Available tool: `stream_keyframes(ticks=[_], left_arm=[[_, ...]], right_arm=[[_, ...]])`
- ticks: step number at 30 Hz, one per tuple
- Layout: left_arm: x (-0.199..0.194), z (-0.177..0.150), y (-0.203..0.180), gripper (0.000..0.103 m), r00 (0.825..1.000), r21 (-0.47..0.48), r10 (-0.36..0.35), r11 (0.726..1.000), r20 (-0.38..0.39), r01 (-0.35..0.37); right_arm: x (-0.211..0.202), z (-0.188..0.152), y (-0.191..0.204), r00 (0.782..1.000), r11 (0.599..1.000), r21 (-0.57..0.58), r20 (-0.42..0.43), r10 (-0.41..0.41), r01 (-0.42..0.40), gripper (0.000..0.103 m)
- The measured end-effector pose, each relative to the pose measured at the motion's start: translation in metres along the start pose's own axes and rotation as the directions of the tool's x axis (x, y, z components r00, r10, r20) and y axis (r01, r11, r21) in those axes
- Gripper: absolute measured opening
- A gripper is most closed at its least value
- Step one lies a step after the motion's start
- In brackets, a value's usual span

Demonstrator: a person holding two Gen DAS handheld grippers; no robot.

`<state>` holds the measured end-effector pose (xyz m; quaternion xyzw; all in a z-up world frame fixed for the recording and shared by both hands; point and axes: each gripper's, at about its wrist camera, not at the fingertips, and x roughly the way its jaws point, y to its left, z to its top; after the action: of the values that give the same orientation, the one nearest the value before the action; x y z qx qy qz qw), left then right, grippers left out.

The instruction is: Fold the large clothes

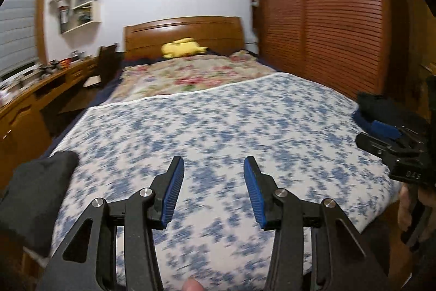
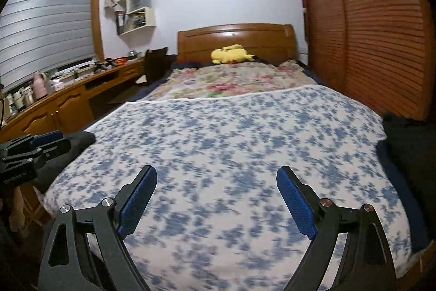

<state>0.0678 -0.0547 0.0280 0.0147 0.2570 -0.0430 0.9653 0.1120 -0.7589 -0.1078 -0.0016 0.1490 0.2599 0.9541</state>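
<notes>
The left gripper [image 1: 212, 168] hovers over the near end of the white bedspread with blue flower print [image 1: 218, 127], its blue-padded jaws partly apart and empty, while the right gripper [image 2: 216, 176] hangs over the same bedspread with jaws spread wide and empty. A dark folded garment [image 1: 38, 198] lies at the bedspread's left edge, and another dark garment [image 2: 406, 149] sits at its right edge

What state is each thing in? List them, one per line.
left gripper: jaws open, nothing between them, above the bed.
right gripper: jaws open wide, nothing between them.
blue-flowered sheet: spread flat over the near half of the bed.
dark garment: bunched at the bed's left corner, not folded.
second dark garment: heaped at the right edge.
yellow plush toy: lying by the headboard.
window blind: lowered.
</notes>
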Motion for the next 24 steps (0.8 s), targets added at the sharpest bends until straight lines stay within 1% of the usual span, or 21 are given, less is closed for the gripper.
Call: stream_keyframes(ticks=[2,3,4,5,7,8,10,11,12,13,15,16,17,18,20,24], left_arm=[[-0.007,-0.004,0.013,0.046,1.000,-0.025,0.030,0.999,0.000,-0.030],[-0.010,-0.006,0.018,0.046,0.999,-0.033,0.039,0.999,0.003,-0.038],[-0.016,-0.008,0.023,0.046,0.998,-0.040,0.063,0.997,0.010,-0.063],[-0.019,-0.010,0.026,0.046,0.996,-0.040,0.087,0.995,0.016,-0.086],[-0.026,-0.014,0.030,0.046,0.992,-0.036,0.124,0.992,0.027,-0.123],[-0.028,-0.015,0.032,0.046,0.991,-0.037,0.134,0.991,0.028,-0.132],[-0.030,-0.020,0.035,0.046,0.990,-0.044,0.136,0.990,0.025,-0.135],[-0.031,-0.022,0.035,0.046,0.990,-0.046,0.136,0.990,0.027,-0.134],[-0.032,-0.023,0.036,0.046,0.990,-0.049,0.135,0.990,0.029,-0.134],[-0.032,-0.025,0.036,0.046,0.990,-0.055,0.138,0.989,0.031,-0.136],[-0.034,-0.027,0.037,0.046,0.988,-0.062,0.151,0.987,0.037,-0.149],[-0.035,-0.028,0.038,0.046,0.987,-0.064,0.156,0.986,0.040,-0.153],[-0.036,-0.029,0.038,0.046,0.988,-0.070,0.151,0.987,0.042,-0.148],[-0.038,-0.030,0.039,0.046,0.988,-0.075,0.145,0.987,0.045,-0.142],[-0.041,-0.032,0.039,0.046,0.990,-0.084,0.135,0.988,0.047,-0.131],[-0.043,-0.032,0.039,0.046,0.989,-0.084,0.133,0.988,0.058,-0.128]], right_arm=[[-0.008,0.003,0.009,1.000,1.000,-0.008,0.009,0.016,-0.016,0.090],[-0.004,0.005,0.012,1.000,1.000,-0.013,0.014,0.023,-0.023,0.090],[-0.007,0.005,0.014,0.999,0.999,-0.018,0.022,0.027,-0.026,0.090],[-0.001,0.002,0.012,0.999,0.999,-0.022,0.032,0.027,-0.026,0.090],[-0.014,0.005,0.017,0.998,0.999,-0.028,0.050,0.028,-0.027,0.090],[-0.005,-0.004,0.019,0.998,0.999,-0.029,0.055,0.031,-0.029,0.090],[-0.013,-0.003,0.022,0.997,0.999,-0.030,0.071,0.032,-0.030,0.090],[-0.006,-0.007,0.025,0.997,0.999,-0.034,0.077,0.031,-0.029,0.090],[-0.009,-0.007,0.026,0.996,0.999,-0.039,0.083,0.027,-0.023,0.090],[0.002,-0.012,0.026,0.996,0.999,-0.044,0.086,0.025,-0.021,0.090],[0.003,-0.016,0.026,0.996,0.999,-0.049,0.088,0.025,-0.020,0.090],[0.013,-0.021,0.025,0.996,0.999,-0.051,0.086,0.023,-0.019,0.090],[0.027,-0.027,0.026,0.996,0.998,-0.054,0.083,0.024,-0.019,0.090],[0.028,-0.028,0.027,0.997,0.998,-0.054,0.080,0.023,-0.018,0.090],[0.043,-0.032,0.026,0.997,0.998,-0.058,0.073,0.019,-0.014,0.090],[0.054,-0.031,0.022,0.998,0.998,-0.054,0.061,0.016,-0.013,0.090]])
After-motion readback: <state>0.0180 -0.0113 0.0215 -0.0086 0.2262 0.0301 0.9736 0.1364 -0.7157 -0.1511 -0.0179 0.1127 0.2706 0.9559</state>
